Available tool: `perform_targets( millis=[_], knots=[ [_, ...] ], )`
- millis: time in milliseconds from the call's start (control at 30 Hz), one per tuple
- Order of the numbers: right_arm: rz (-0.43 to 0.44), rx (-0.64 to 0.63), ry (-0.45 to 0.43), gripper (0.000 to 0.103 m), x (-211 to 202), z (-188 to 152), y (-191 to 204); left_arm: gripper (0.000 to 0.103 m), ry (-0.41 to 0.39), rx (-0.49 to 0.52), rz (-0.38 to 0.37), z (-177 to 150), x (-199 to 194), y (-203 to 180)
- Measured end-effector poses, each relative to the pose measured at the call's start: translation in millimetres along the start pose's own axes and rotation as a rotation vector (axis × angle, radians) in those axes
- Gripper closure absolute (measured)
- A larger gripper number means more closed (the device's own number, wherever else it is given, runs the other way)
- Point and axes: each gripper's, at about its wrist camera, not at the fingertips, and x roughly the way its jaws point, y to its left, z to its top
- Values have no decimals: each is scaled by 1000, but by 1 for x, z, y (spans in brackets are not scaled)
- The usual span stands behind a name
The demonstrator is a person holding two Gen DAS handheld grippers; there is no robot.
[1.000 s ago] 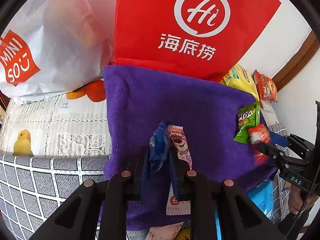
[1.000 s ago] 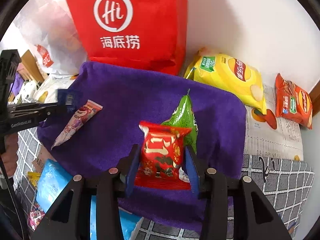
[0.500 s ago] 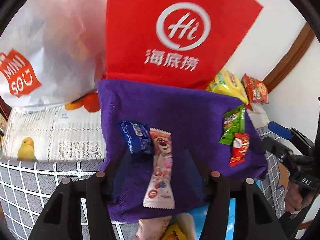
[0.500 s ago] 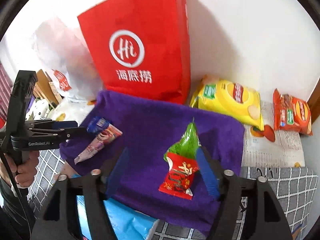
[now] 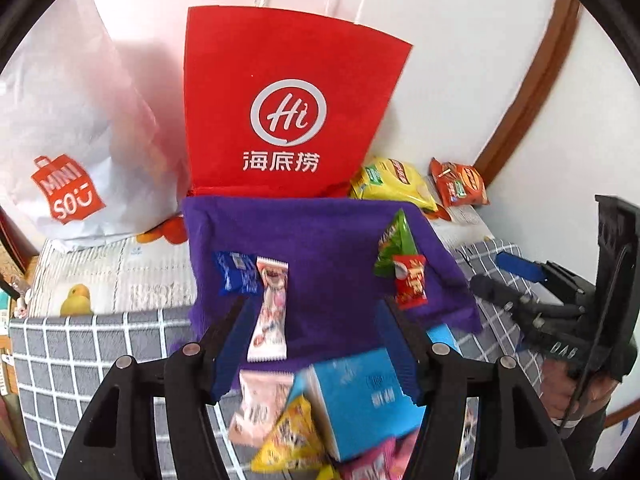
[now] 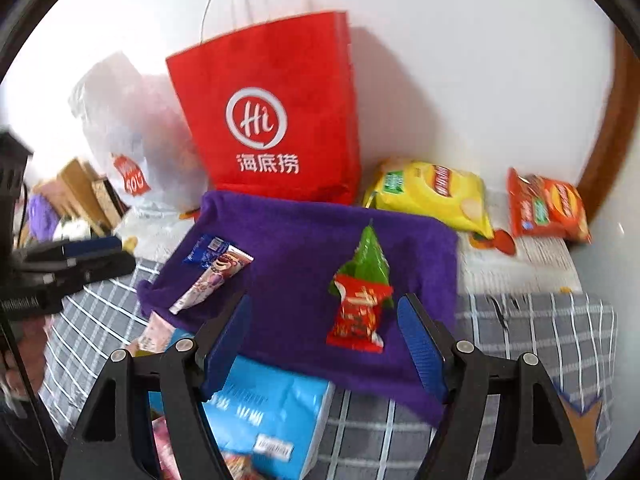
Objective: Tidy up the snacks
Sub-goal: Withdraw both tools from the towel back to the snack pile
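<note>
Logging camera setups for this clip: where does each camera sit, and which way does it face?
Left wrist: on the left gripper, open, facing the purple cloth and red bag; the right gripper and its hand show at right.
Right wrist: on the right gripper, open, facing the cloth from the right; the left gripper shows at left.
Shared: cloth, bag, four snacks, chip bags.

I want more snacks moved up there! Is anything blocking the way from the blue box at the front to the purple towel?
Nothing visible blocks it. The blue cardboard snack box sits against the front edge of the purple fuzzy towel. Between the pink-and-white wrapper and the red packet, the towel is bare. Both the left gripper and right gripper are open.
</note>
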Motion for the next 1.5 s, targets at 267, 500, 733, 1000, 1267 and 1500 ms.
perform_targets(
  millis=[267,500,733,1000,1267,1500],
  knots=[
    [-60,-7,23,28,-36,-48,9,42,20,-15,-3,-51,-24,-4],
    [-46,21,24,32,-61,-92,17,42,30,-21,5,-89,-39,-7],
    [-6,61,41,33,-68,-118,25,42,38,-41,18,-121,-53,-1],
    [25,65,58,33,-62,-137,40,42,50,-97,20,-144,-61,17],
    [85,43,74,33,-50,-143,53,42,56,-127,-1,-153,-60,26],
    [88,31,80,29,-30,-135,59,42,63,-132,-24,-154,-58,30]
  ],
)
